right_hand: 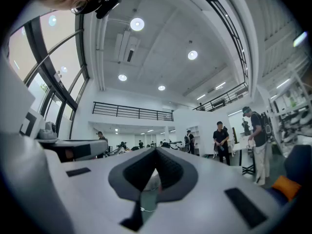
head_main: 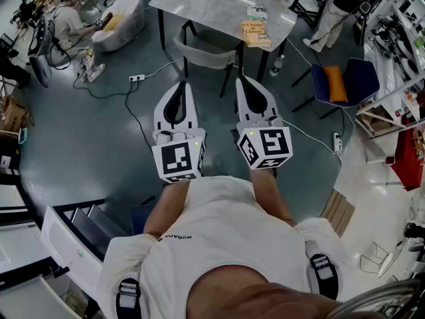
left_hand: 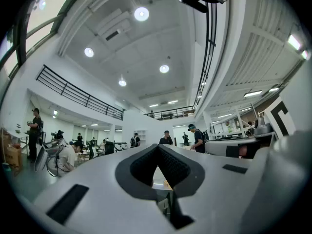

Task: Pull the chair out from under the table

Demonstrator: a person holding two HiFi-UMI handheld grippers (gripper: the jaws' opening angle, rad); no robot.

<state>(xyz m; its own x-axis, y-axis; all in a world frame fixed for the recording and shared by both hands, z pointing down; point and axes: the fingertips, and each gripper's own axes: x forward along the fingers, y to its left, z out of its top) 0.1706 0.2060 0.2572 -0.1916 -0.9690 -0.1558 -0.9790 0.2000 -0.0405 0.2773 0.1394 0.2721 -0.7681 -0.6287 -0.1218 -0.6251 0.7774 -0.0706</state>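
Grey shell chair (head_main: 207,52), one, upper centre, tucked under one pale marble tabletop (head_main: 199,5); below, two tools, white left tool (head_main: 183,85) and white right tool (head_main: 241,80), both clenched empty.

On the table (head_main: 199,5), the yellow book (head_main: 255,33) carries a dark title on its cover that seems to read "A Change of Climate"; the finer print under it is too small to tell. The person's white shirt (head_main: 219,244) bears a short line of dark letters, upside down in the head view, beginning "MORAPR". The cube (head_main: 178,159) on the left gripper (head_main: 180,86) and the one on the right gripper (head_main: 243,82) show black-and-white square code markers, not letters.
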